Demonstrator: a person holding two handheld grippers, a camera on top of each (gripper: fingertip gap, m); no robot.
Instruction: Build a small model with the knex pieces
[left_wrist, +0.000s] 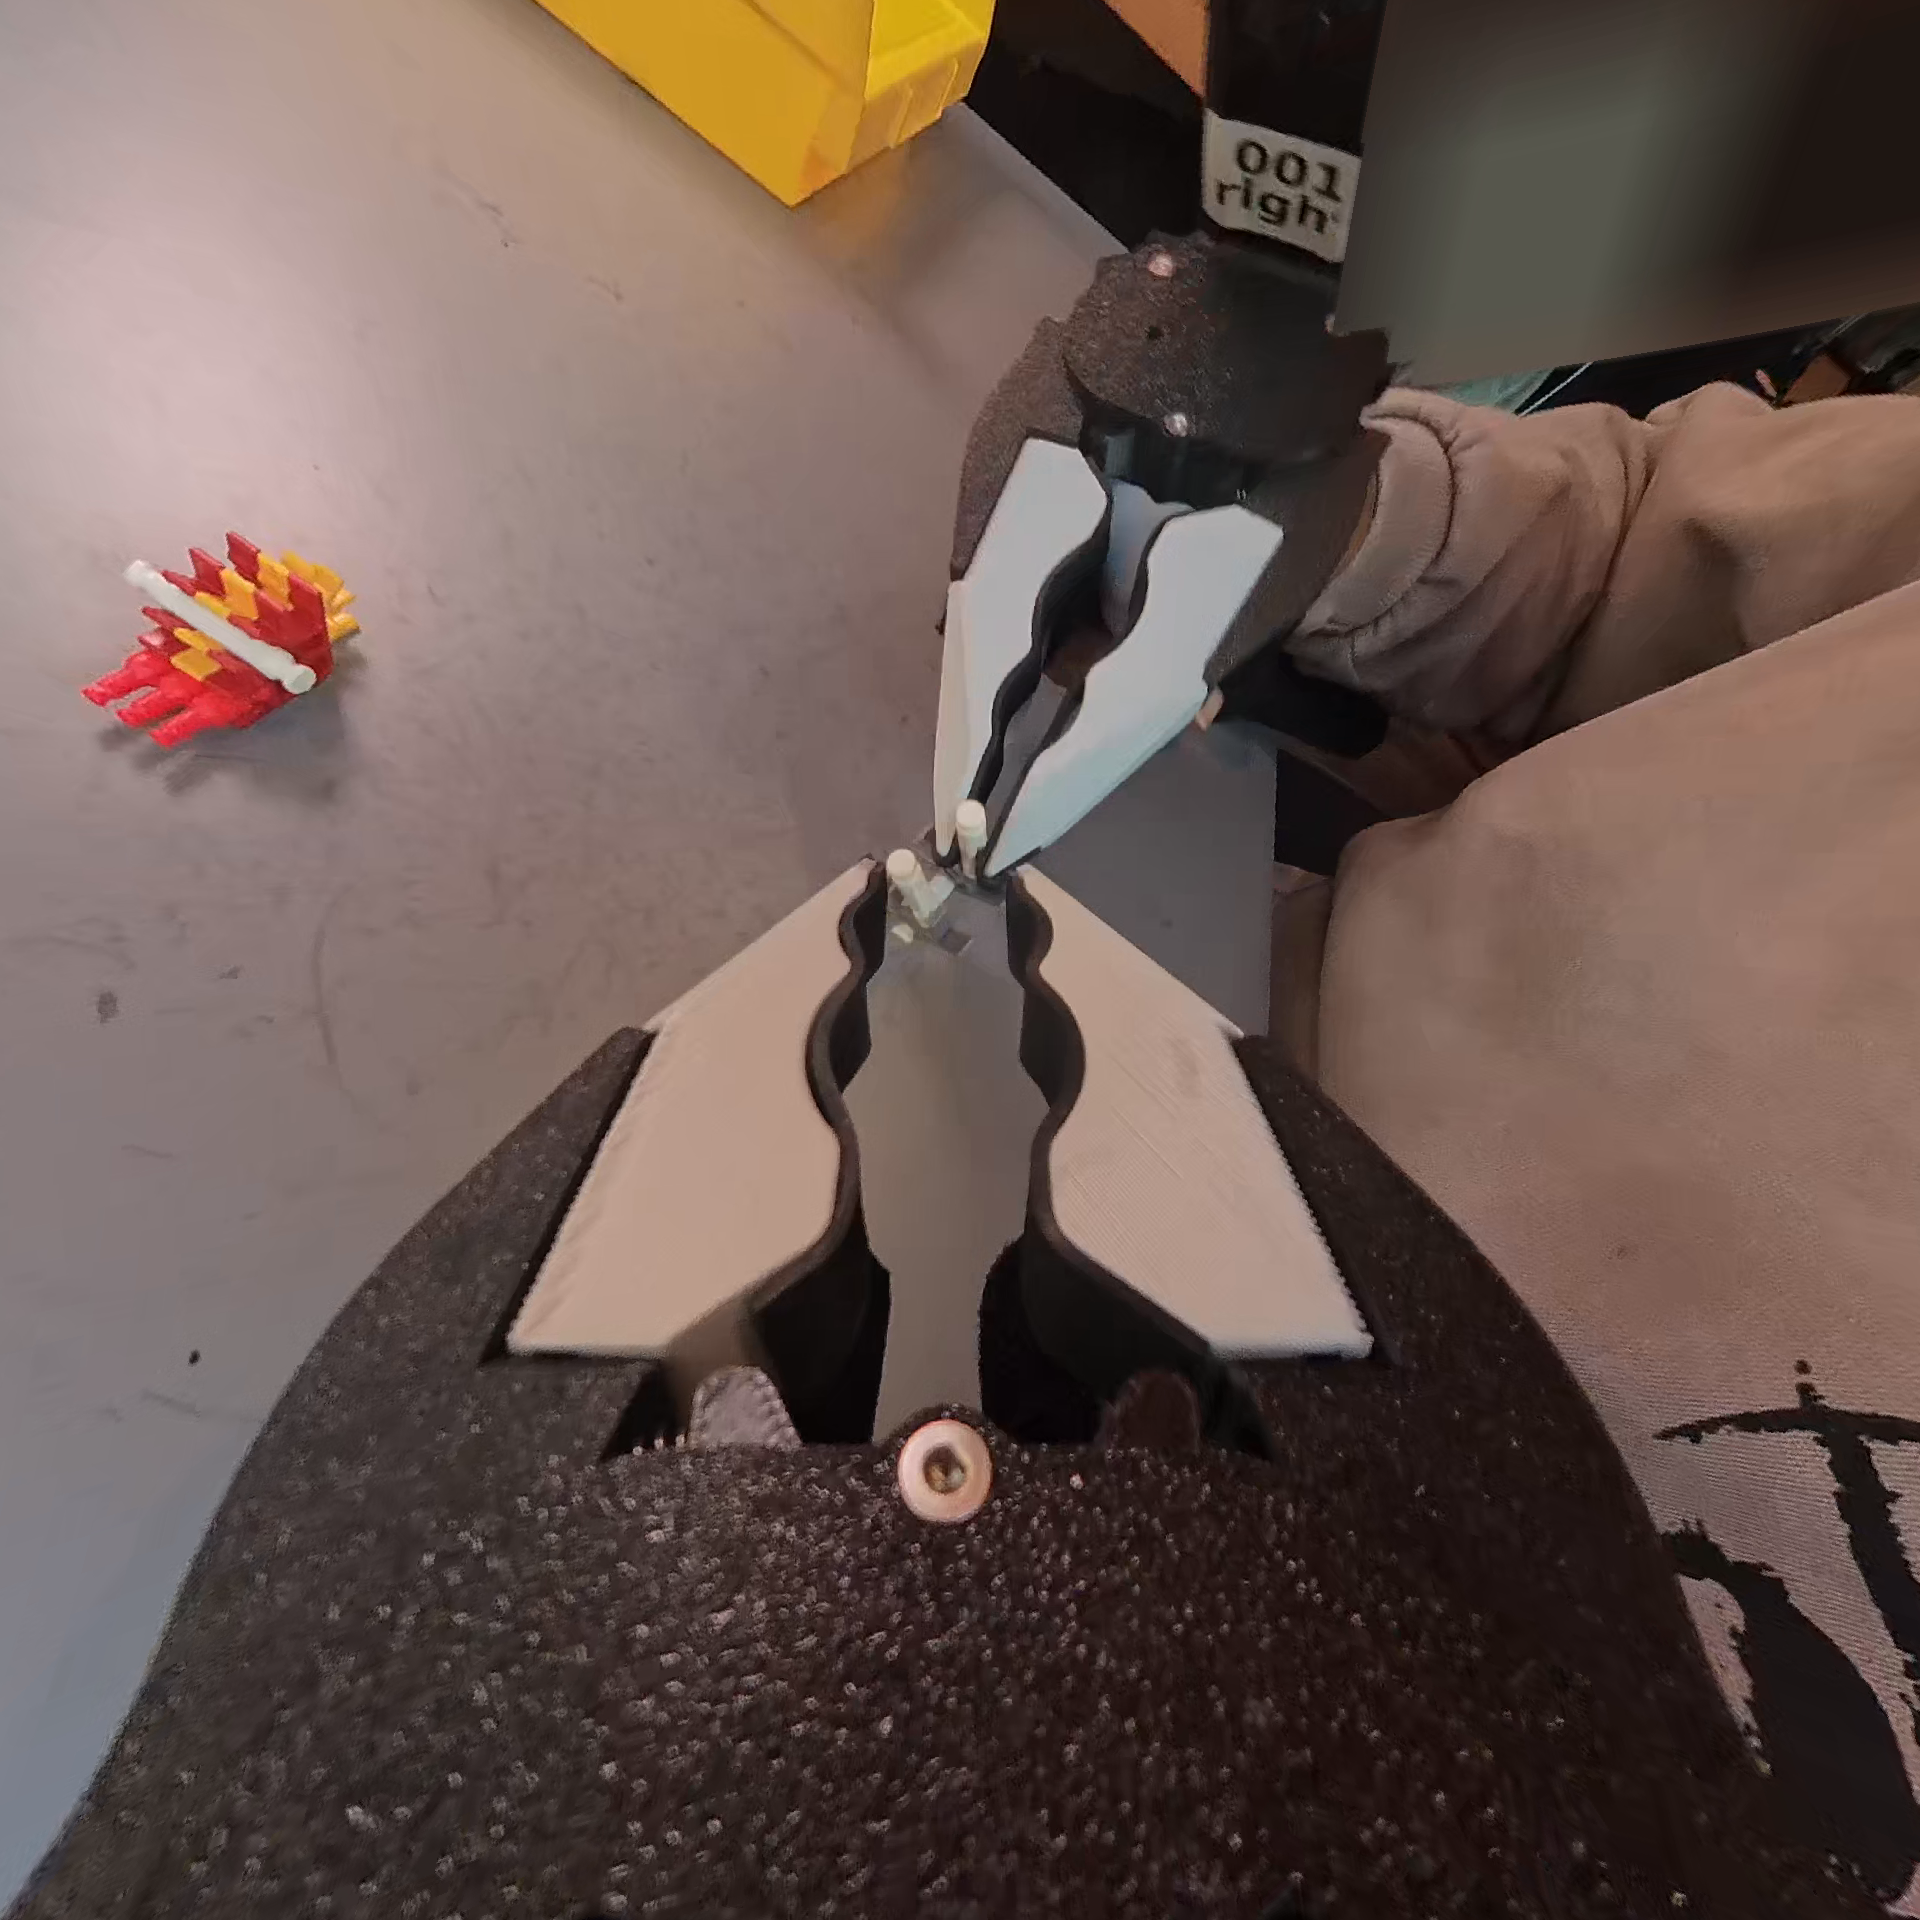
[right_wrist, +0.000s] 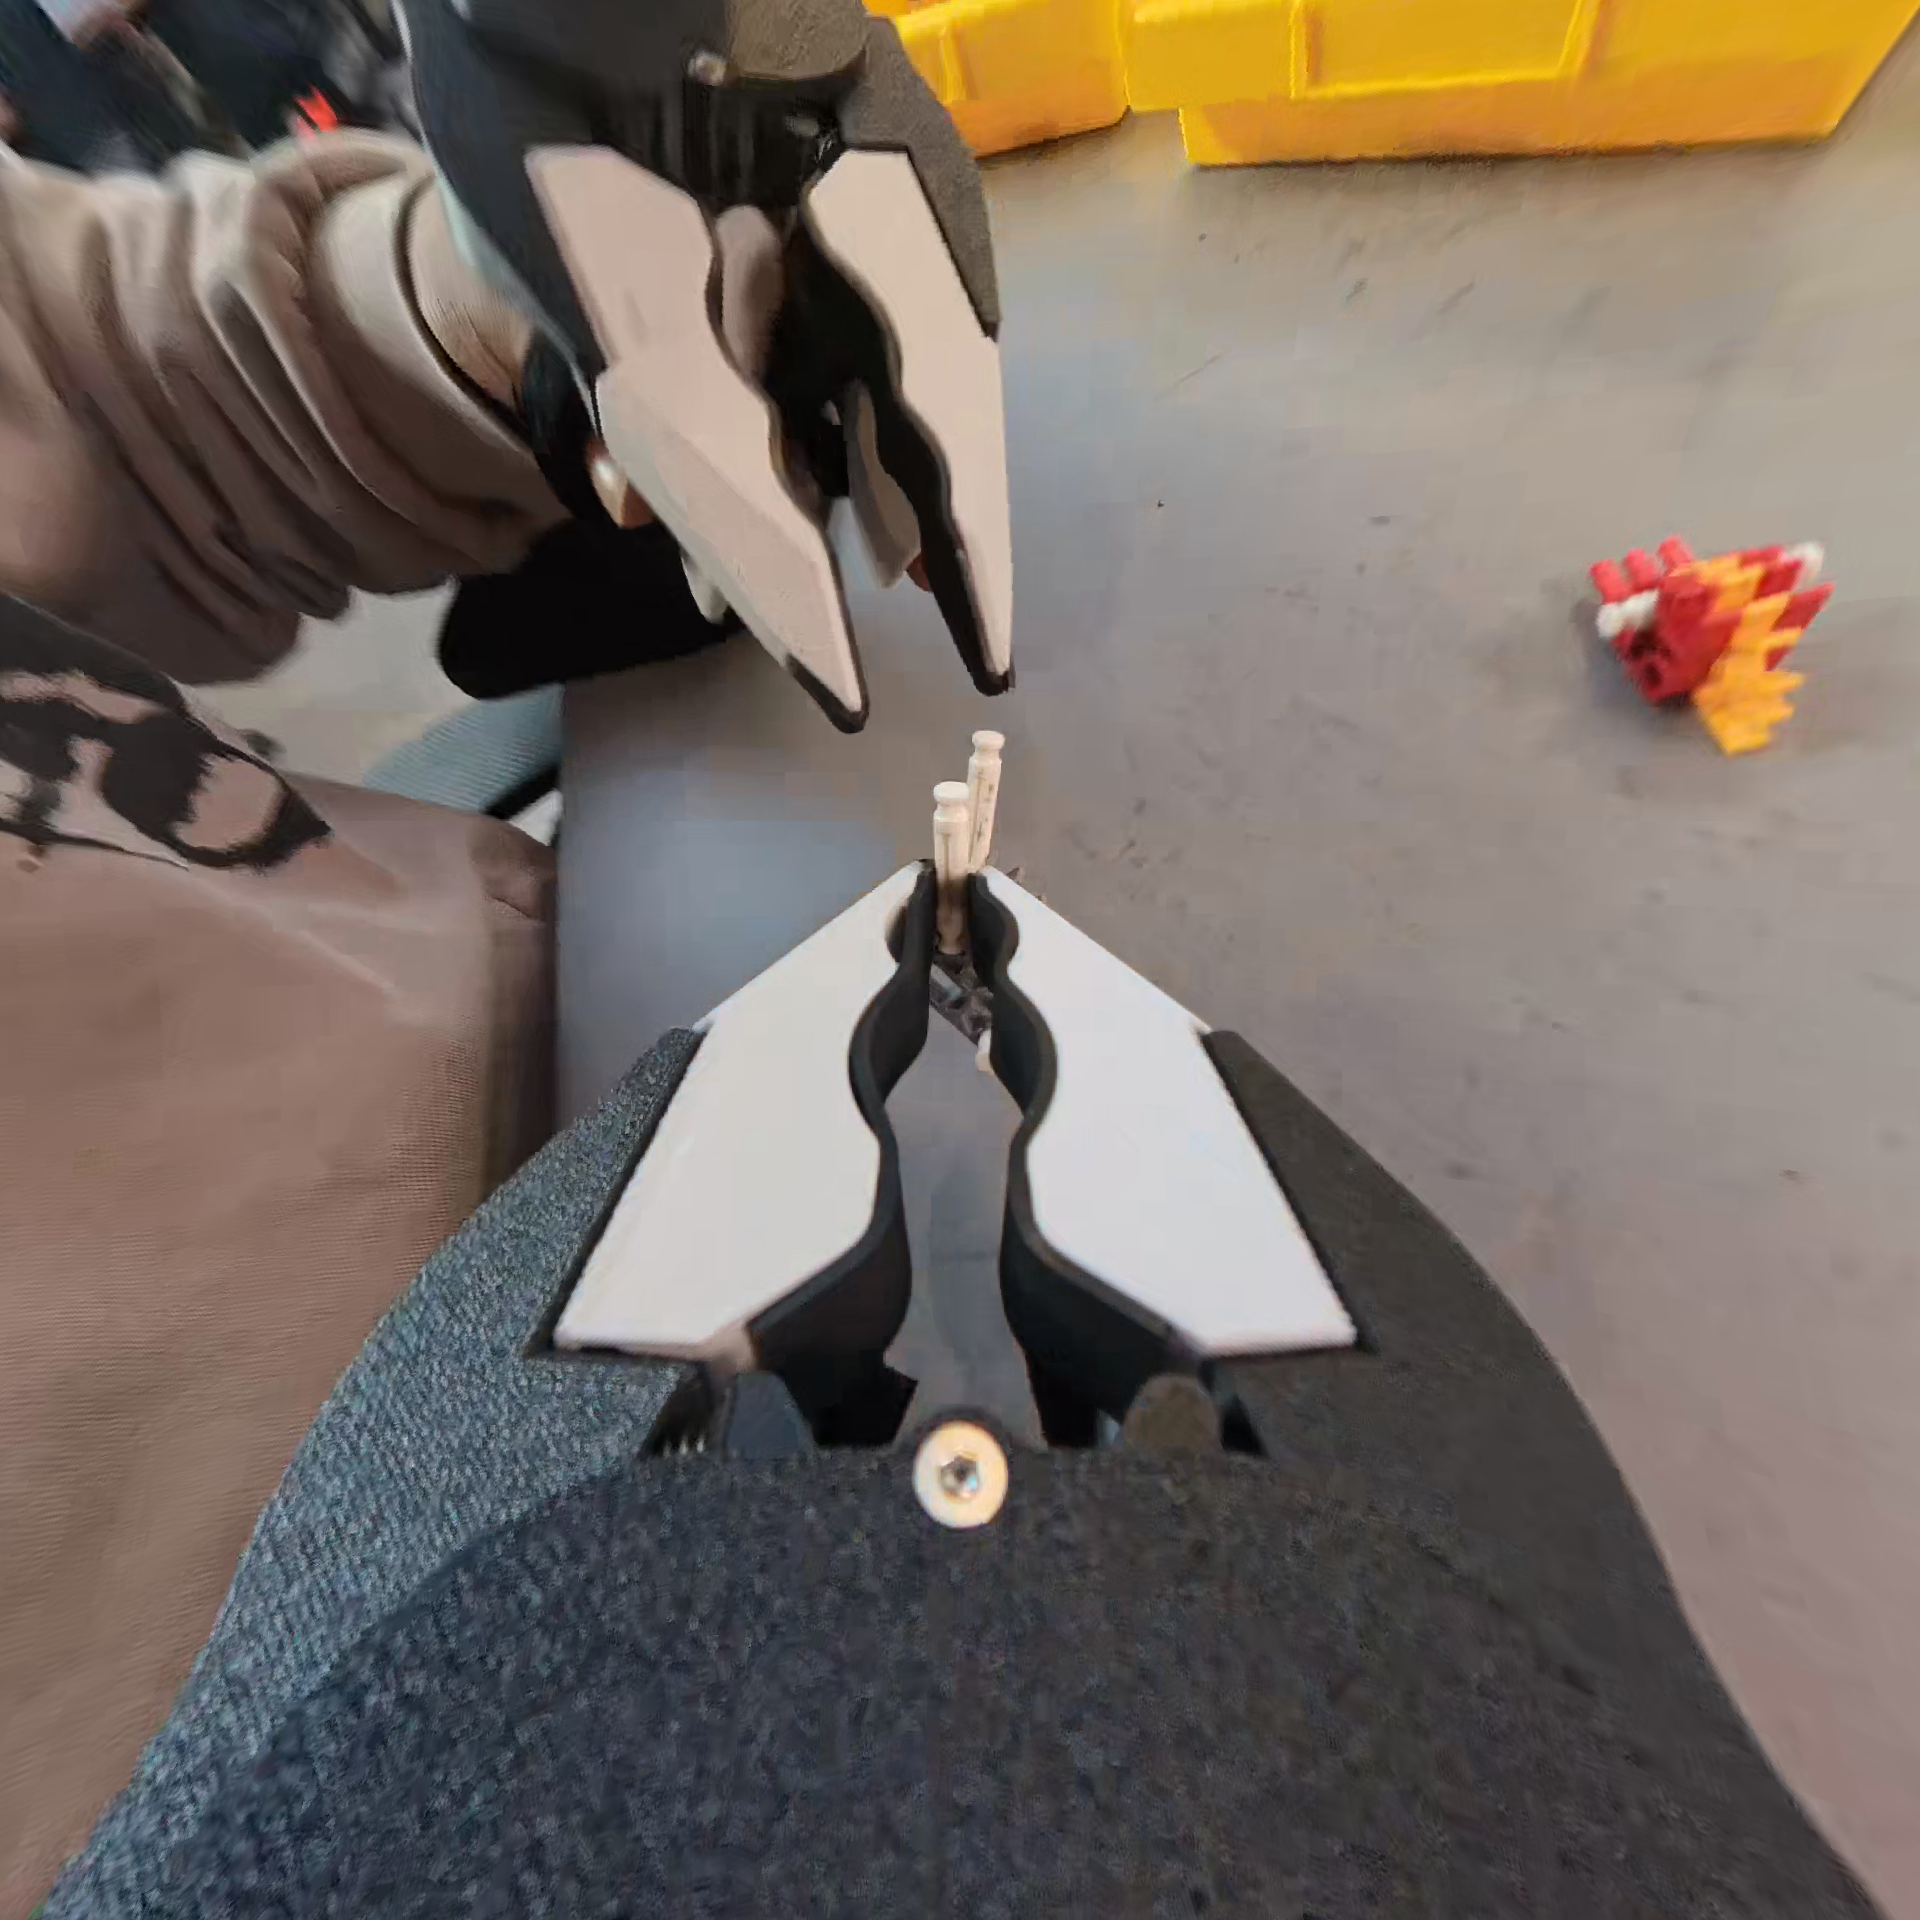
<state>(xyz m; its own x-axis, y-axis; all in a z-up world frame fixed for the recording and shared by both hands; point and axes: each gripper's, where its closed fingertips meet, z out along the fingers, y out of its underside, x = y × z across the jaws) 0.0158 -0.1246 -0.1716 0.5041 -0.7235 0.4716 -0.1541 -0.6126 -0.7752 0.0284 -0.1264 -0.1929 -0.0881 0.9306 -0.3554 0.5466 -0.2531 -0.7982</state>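
Observation:
My right gripper (right_wrist: 951, 878) is shut on a small piece made of two white pins (right_wrist: 966, 805) on a dark grey connector (right_wrist: 961, 997). The pins stick out past its fingertips. My left gripper (right_wrist: 920, 696) is open and empty, its tips just beyond the pin ends and apart from them. In the left wrist view, my left gripper (left_wrist: 948, 883) points at the same small piece (left_wrist: 914, 883), with the right gripper (left_wrist: 966, 857) coming in from the upper right. Both hover over the near edge of the grey table (left_wrist: 520, 416).
A red, orange and yellow brick assembly (left_wrist: 229, 644) with a white pin across it lies on the table; it also shows in the right wrist view (right_wrist: 1714, 634). Yellow bins (right_wrist: 1455, 73) stand at the far edge. A person's beige sleeves (left_wrist: 1558, 540) (right_wrist: 208, 416) are beside the grippers. The grippers are tip to tip, or close to it.

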